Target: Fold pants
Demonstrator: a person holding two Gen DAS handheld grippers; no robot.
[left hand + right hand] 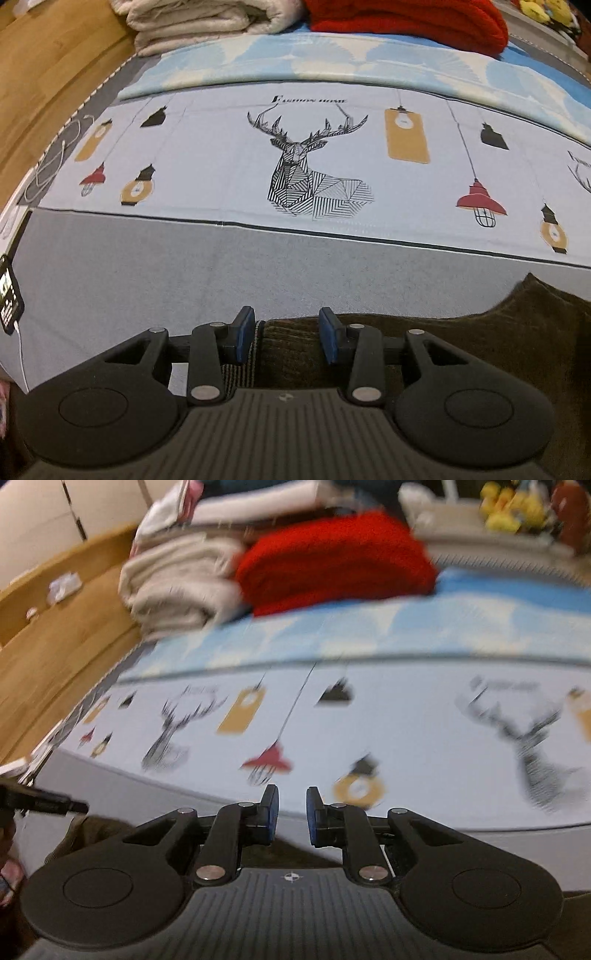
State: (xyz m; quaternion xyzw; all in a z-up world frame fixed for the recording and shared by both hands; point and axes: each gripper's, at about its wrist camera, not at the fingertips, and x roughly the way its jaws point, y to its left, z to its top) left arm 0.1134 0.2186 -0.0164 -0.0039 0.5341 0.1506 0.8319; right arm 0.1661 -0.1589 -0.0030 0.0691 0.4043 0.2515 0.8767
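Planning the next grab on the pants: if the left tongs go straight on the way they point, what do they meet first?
Probably the dark brown corduroy pants: their edge lies between the open left tongs, on the grey bedspread. Depth is unclear.

Bed (147,266) carries brown pants (480,350), folded blankets (207,22), a phone (9,295).

Bed with deer-and-lantern printed grey sheet (221,155); wooden plank floor (44,66) left; folded beige blanket (192,22), red knit (406,18) far.

Deer-print bedsheet (207,162), folded beige blanket (199,22) beside red knit (406,18), phone (9,299) on white cable (55,158), wooden floor (44,74)
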